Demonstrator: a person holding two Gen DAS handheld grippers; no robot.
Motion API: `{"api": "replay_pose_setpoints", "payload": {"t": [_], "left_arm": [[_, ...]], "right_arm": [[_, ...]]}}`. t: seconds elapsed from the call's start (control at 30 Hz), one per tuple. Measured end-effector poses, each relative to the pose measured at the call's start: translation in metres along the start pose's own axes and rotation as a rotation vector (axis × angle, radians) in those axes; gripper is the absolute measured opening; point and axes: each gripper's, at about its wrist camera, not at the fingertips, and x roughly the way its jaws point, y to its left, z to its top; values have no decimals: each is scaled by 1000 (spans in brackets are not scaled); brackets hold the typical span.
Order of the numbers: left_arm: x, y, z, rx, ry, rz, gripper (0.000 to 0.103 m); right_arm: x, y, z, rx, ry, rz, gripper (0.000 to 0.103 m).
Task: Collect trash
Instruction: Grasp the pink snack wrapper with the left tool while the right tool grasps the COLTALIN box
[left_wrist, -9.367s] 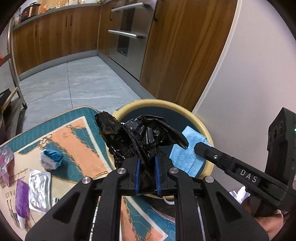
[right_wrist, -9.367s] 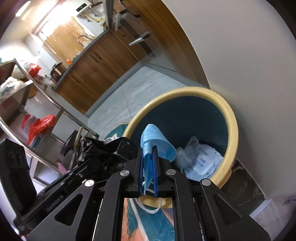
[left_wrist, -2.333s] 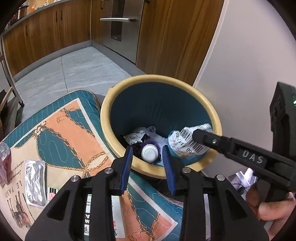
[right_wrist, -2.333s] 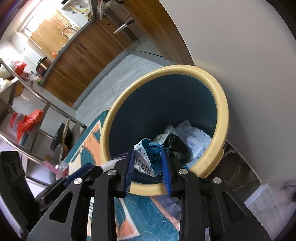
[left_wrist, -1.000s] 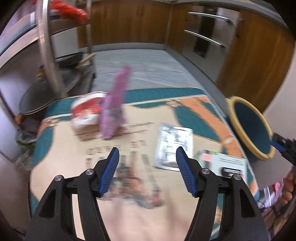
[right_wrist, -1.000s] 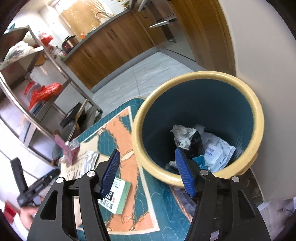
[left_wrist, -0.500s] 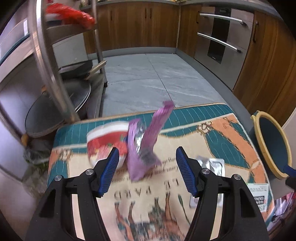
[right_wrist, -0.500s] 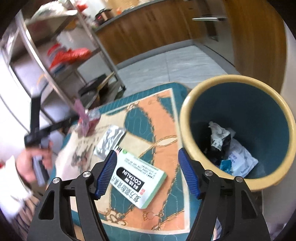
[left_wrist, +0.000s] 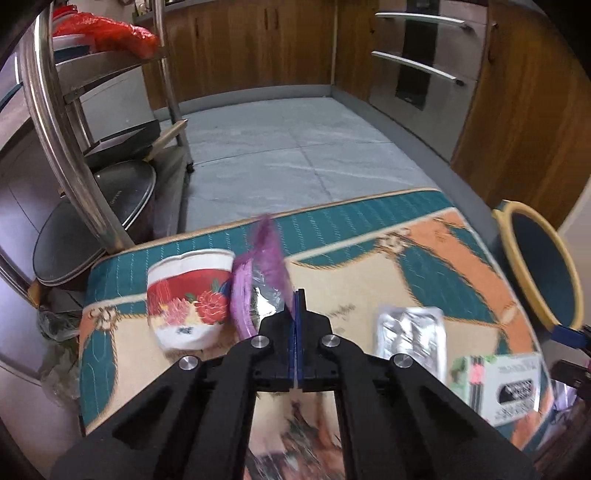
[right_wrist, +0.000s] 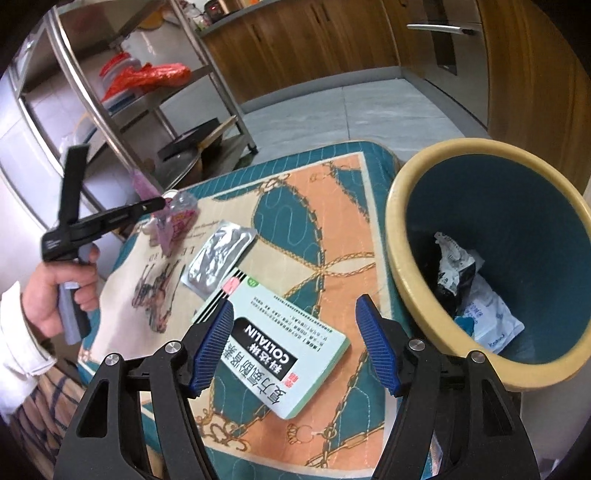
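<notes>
My left gripper (left_wrist: 297, 295) is shut on a purple foil wrapper (left_wrist: 264, 273), beside a red-and-white paper cup (left_wrist: 186, 295) lying on the patterned mat (left_wrist: 436, 258). In the right wrist view the left gripper (right_wrist: 160, 202) holds the wrapper (right_wrist: 168, 218) at the mat's far left. My right gripper (right_wrist: 295, 347) is open, its fingers on both sides of a pale green COLTALIN medicine box (right_wrist: 277, 347). A silver blister pack (right_wrist: 218, 254) lies past the box. The yellow-rimmed blue bin (right_wrist: 402, 266) stands to the right with trash inside.
A steel shelf rack (left_wrist: 74, 122) with pans and a red bag stands left of the mat. Wooden cabinets and an oven (left_wrist: 417, 62) line the far wall. Grey tiled floor (left_wrist: 288, 144) lies beyond the mat. The bin (left_wrist: 517, 258) sits off the mat's right edge.
My left gripper has closed on the purple wrapper; it was open half a second ago. My right gripper has come down over the medicine box, still open.
</notes>
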Motion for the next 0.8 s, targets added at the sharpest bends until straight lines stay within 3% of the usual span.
{"api": "replay_pose_setpoints", "payload": {"t": [0.37,0.63,0.7,0.77,0.8], "left_arm": [[-60,3,-55,-50,33,-120,0],[-65,19,-88,-139,88,-195,0],[-64,21,-92,-145,100,-204,9],[-62,23,-94,-159,103,-203,35],[-61,24,-95,-167,106,-211,41]], "right_arm": [[11,6,1,-40,35,37,76],[37,42,3,-310,102,-7,78],[44,49,0,-369,125,-25,79],[51,54,-6,-415,154,-37,81],[53,57,-9,-438,161,-41,83]]}}
